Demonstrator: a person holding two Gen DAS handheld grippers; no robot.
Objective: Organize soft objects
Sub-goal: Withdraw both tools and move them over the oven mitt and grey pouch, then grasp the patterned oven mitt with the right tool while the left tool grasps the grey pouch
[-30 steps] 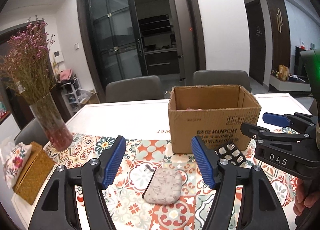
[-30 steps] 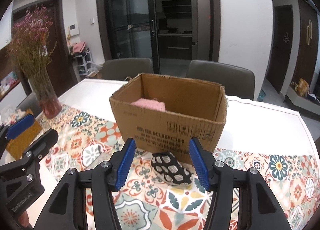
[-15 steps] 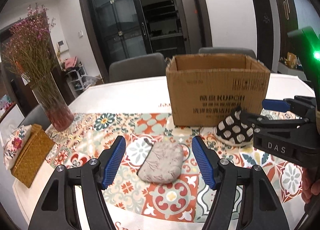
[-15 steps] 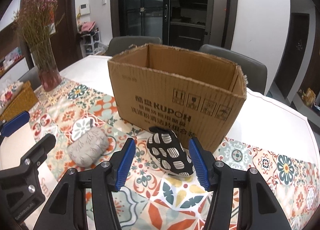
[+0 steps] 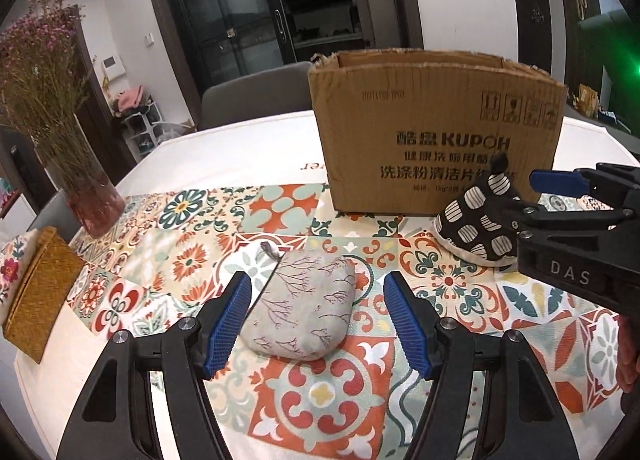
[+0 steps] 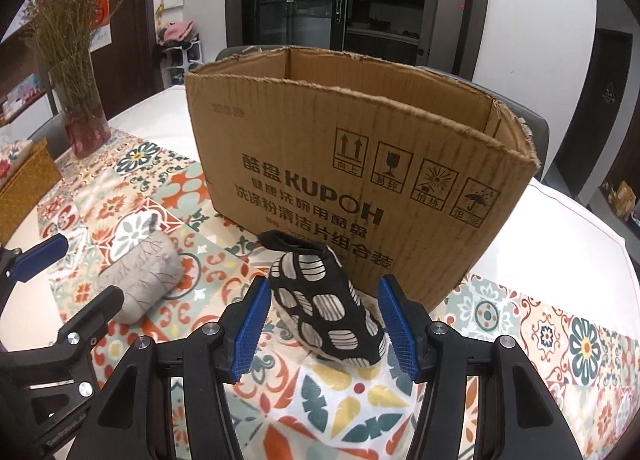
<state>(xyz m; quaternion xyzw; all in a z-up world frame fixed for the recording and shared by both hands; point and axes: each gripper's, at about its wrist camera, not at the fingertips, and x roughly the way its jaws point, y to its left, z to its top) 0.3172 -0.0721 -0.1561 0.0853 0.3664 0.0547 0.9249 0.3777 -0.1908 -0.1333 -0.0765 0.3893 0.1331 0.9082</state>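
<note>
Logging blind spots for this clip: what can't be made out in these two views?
- Inside of the box: both views look at it from low down, and its front wall hides the contents.
- Black pouch: in the left view the right gripper covers its right part.
- Grey pouch: in the right view the left gripper covers its near end.
- Basket: cut off by the left view's edge.

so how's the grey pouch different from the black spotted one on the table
The grey pouch is pale with a fine branch print; the black pouch is dark with striped cream spots. The grey one lies flat away from the cardboard box; the black one sits humped up right in front of it. Both rest on the patterned cloth, each between open jaws, ungripped.
</note>
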